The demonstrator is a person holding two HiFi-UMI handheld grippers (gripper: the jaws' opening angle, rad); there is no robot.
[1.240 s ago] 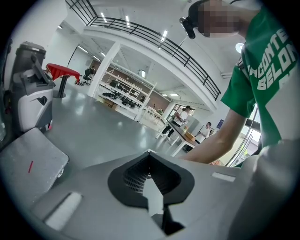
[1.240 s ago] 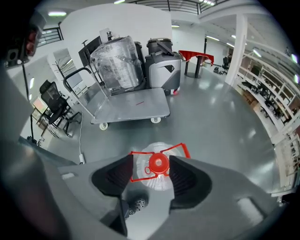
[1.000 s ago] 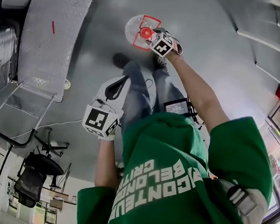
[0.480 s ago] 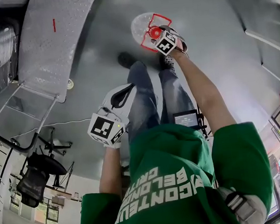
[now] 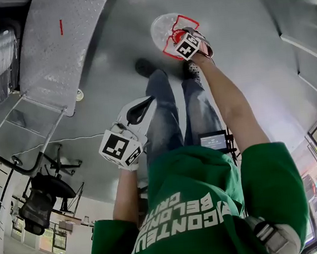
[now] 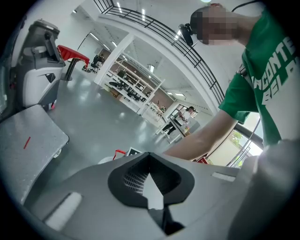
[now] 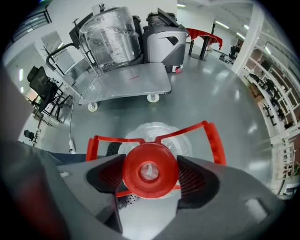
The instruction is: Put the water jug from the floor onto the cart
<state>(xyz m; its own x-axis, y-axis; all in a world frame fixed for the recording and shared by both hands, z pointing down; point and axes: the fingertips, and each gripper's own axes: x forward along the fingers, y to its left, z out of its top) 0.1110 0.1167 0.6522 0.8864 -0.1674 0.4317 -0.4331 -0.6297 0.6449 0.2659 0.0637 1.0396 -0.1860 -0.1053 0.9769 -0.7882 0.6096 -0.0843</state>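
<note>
The step in hand is the reach for the water jug (image 7: 158,133). It stands upright on the floor (image 5: 237,15) just ahead of the person's shoes, well apart from the cart (image 7: 131,82). The right gripper (image 7: 150,172) points steeply down over its top, and its fingers (image 7: 199,180) have just been opening to their widest. The red cap (image 7: 150,164) sits between them, closely flanked on both sides but not clamped as far as I can tell. The left gripper (image 6: 149,157) hangs off to the side, its fingers brought together on nothing. Next, I judge, the right fingers must close firmly on the cap or neck, or catch the red handle (image 7: 214,140), before any lift. A full jug would be heavy, so the left may need to help. The jug is clear, ribbed plastic, round from above, with the handle frame spanning its shoulder.
</note>
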